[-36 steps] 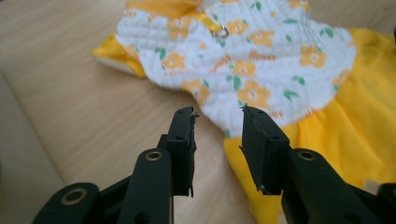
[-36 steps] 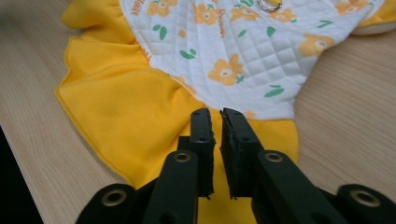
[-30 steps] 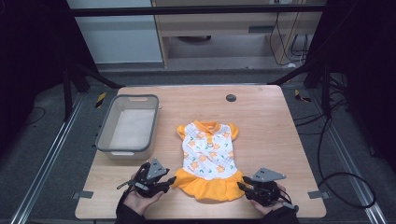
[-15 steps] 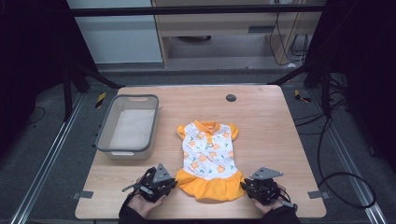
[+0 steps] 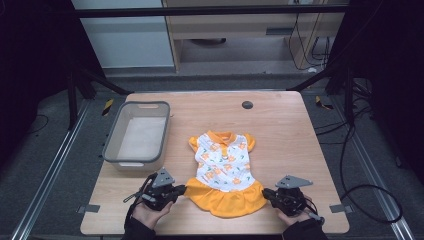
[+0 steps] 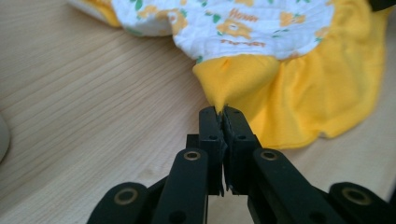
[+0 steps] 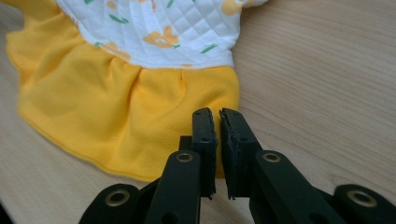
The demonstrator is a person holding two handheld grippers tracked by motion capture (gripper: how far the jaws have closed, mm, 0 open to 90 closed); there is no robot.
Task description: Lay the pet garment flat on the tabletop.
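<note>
Near the middle of the table (image 5: pixel 300 125), toward its near edge, lies one small dress (image 5: pixel 224 167): white quilted bodice printed with orange flowers and green leaves, orange collar at the far end, two short orange sleeves, and a gathered orange-yellow skirt at the near end. It lies flat, collar far, hem near.

Left gripper (image 5: pixel 181 191): one, held in a hand at the skirt's left corner; its jaws have just been closing and are pinched together on a peak of yellow fabric, drawn up between the pads in the left gripper view.

Right gripper (image 5: pixel 266 193): one, held in a hand at the skirt's right corner; its jaws have just been closing and stand nearly together with a thin slit between them, the skirt's edge lying at their tips. Whether cloth is caught there cannot be told.

Grey plastic bin (image 5: pixel 137 134): one, on the left of the table, just apart from the dress.

Dark round disc (image 5: pixel 247 105): one, far side, well apart from the dress.

Nothing lies across the dress.
</note>
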